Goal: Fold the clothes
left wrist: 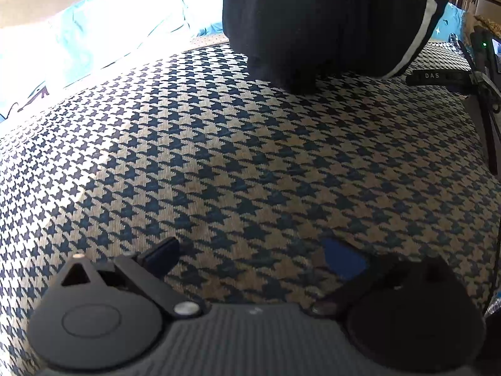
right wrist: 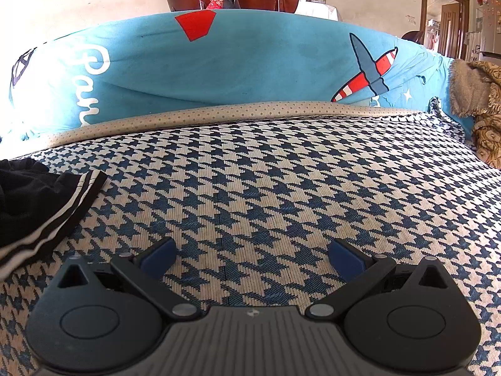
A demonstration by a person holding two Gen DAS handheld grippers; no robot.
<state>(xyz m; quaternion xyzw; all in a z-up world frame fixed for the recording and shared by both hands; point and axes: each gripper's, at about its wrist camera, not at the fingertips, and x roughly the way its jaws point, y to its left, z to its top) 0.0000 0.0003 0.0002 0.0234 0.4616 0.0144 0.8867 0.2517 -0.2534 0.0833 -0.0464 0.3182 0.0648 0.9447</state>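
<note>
A black garment with a white side stripe lies bunched on the houndstooth cover, far ahead of my left gripper. That gripper is open, low over the cover, with nothing between its blue pads. In the right wrist view the same black garment lies at the left edge, its striped hem spread on the cover. My right gripper is open too, to the right of the garment and apart from it, over bare houndstooth fabric.
The houndstooth cover spreads over a wide cushion. A blue printed cushion backs it. A brown blanket lies at the right. A black device marked DAS sits at the right edge in the left wrist view.
</note>
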